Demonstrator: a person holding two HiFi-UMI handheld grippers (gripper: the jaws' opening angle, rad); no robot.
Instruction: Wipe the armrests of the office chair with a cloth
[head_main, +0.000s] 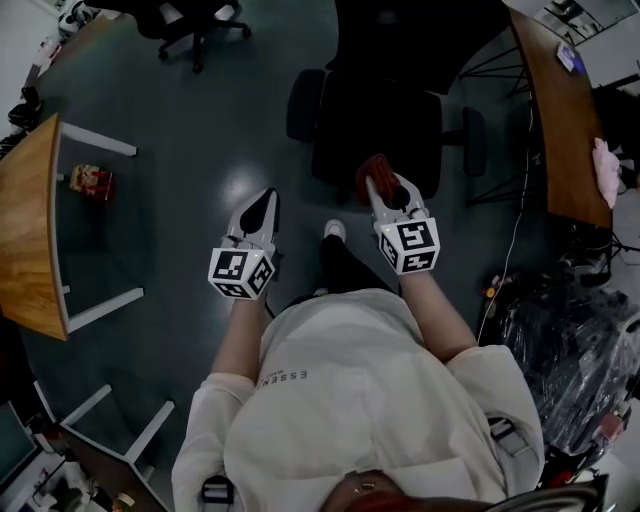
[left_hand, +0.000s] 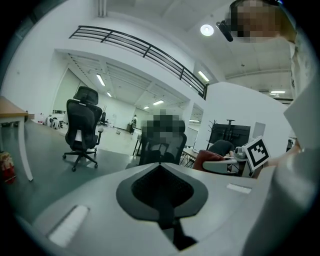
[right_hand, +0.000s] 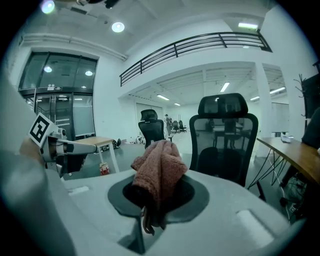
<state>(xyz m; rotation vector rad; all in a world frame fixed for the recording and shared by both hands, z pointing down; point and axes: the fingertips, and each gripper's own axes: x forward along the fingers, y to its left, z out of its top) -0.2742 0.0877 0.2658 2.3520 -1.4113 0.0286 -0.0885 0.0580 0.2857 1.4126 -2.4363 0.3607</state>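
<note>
A black office chair (head_main: 380, 110) stands just ahead of me, with one armrest (head_main: 303, 103) on its left and another armrest (head_main: 474, 140) on its right. My right gripper (head_main: 385, 190) is shut on a red-brown cloth (head_main: 375, 170), held in front of the seat's near edge and touching neither armrest. In the right gripper view the cloth (right_hand: 159, 170) bunches up out of the jaws, with the chair (right_hand: 222, 135) behind it. My left gripper (head_main: 262, 208) hangs over the floor left of the chair, shut and empty. Its closed jaws face the chair (left_hand: 162, 147).
A wooden desk (head_main: 25, 225) stands at the left with a small red item (head_main: 90, 180) on the floor under it. Another wooden desk (head_main: 560, 110) at the right carries a pink cloth (head_main: 606, 170). A second chair (head_main: 195, 25) is far back left. Black wrapped bundles (head_main: 570, 340) lie at the right.
</note>
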